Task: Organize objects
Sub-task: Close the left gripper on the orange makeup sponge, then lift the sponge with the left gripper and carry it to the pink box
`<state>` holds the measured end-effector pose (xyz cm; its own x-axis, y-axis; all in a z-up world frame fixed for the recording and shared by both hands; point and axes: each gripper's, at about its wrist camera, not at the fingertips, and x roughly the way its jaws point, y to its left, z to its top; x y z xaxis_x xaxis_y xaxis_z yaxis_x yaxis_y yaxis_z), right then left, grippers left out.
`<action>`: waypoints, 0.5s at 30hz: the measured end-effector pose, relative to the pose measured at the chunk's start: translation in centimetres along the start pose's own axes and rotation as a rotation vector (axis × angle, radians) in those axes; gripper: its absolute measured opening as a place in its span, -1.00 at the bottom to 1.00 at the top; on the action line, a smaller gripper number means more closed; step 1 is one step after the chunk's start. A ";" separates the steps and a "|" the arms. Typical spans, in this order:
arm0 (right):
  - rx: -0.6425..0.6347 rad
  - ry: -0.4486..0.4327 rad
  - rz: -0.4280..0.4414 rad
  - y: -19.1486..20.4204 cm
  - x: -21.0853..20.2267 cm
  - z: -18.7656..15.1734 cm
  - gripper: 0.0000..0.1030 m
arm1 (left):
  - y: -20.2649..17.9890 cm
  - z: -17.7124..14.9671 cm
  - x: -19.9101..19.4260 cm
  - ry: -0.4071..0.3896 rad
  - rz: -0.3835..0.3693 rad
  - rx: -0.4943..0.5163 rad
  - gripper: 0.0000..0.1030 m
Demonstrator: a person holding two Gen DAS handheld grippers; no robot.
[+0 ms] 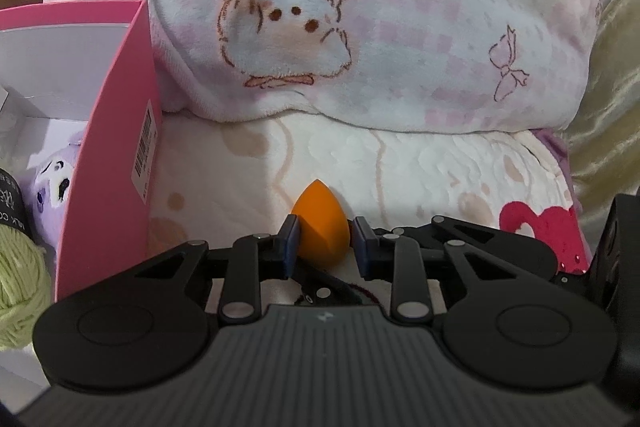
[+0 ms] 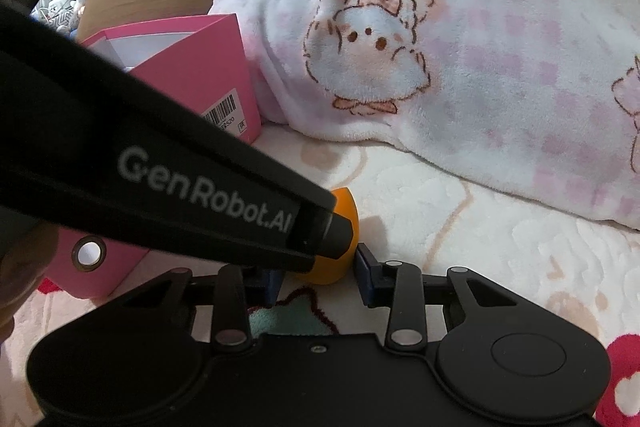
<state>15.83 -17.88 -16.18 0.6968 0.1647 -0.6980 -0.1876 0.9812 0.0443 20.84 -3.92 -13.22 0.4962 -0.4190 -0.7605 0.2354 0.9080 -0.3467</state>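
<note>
The orange sponge (image 1: 319,223), an egg-shaped makeup blender, stands point up on the patterned bed cover (image 1: 420,167), in front of the folded pink-checked blanket (image 1: 400,27) and just right of the pink box (image 1: 108,155). The left gripper (image 1: 326,245) has its blue pads on either side of the sponge's wide lower half. The left pad (image 1: 291,245) touches it or nearly so; a narrow gap shows at the right pad (image 1: 362,245), so the jaws are spread around the sponge, not yet pinching it.

In the right wrist view the left tool's black body crosses the frame and hides much of the sponge (image 2: 347,205). The right gripper (image 2: 320,279) hangs close behind the sponge with its jaws spread and nothing between them.

The sponge looks very light and soft, so it will likely squash under pressure and spring back; nothing about it looks fragile. Its matte skin should give good friction. The belly, where the pads now sit, seems the best place to hold, since the tapered tip could squirt out of a closing grip. A gentle squeeze should do.

The box stands open, with a purple plush (image 1: 54,183) inside and green yarn (image 1: 20,291) in front, a likely place for the sponge.
</note>
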 end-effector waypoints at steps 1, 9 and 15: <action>0.000 0.001 0.000 0.0 -0.1 -0.1 -0.21 | 0.0 0.0 -0.1 0.002 0.000 0.001 -0.47; 0.022 0.018 0.009 -0.1 -0.4 -0.4 -0.21 | -0.3 -0.3 -0.4 0.018 0.006 -0.002 -0.47; 0.038 0.035 0.014 0.0 -1.1 -1.0 -0.21 | -0.7 -0.8 -0.9 0.041 0.002 0.002 -0.47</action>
<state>14.41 -18.20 -16.12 0.6695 0.1755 -0.7218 -0.1706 0.9820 0.0806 19.59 -4.16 -12.73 0.4621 -0.4162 -0.7831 0.2360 0.9089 -0.3438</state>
